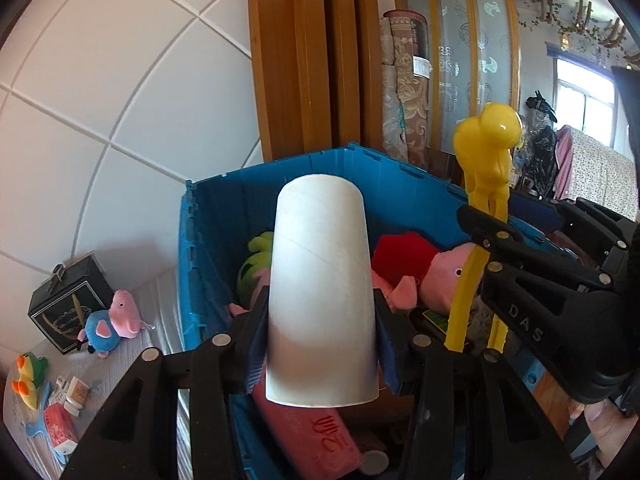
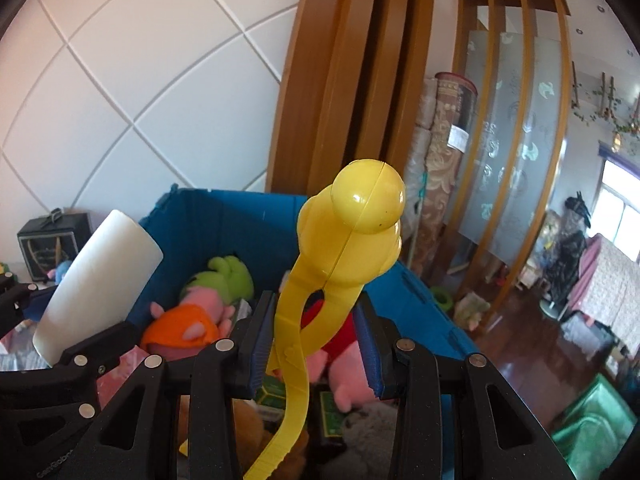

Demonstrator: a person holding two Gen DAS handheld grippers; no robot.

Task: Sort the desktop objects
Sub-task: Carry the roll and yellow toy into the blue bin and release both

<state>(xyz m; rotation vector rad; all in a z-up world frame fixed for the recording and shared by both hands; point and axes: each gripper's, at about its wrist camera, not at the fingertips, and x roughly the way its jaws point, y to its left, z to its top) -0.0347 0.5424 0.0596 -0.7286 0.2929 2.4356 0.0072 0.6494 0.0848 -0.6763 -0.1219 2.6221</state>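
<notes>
My left gripper [image 1: 320, 336] is shut on a white cardboard tube [image 1: 320, 292] and holds it upright over the blue plastic crate [image 1: 188, 248]. My right gripper [image 2: 316, 344] is shut on a yellow plastic snowball-maker tong [image 2: 352, 236], also over the crate [image 2: 224, 220]; the tong's round head points up. The right gripper [image 1: 540, 292] and tong [image 1: 486, 148] show at the right of the left wrist view. The tube [image 2: 96, 284] shows at the left of the right wrist view. The crate holds plush pigs [image 1: 440, 276], a green plush [image 2: 228, 276] and a pink pack [image 1: 316, 436].
On the tabletop left of the crate are a black gift box [image 1: 68, 304], a blue-and-pink plush pig [image 1: 114, 324], a duck toy [image 1: 28, 376] and small boxes [image 1: 60, 428]. A wooden door frame [image 1: 304, 60] and rolled rugs [image 1: 404, 92] stand behind the crate.
</notes>
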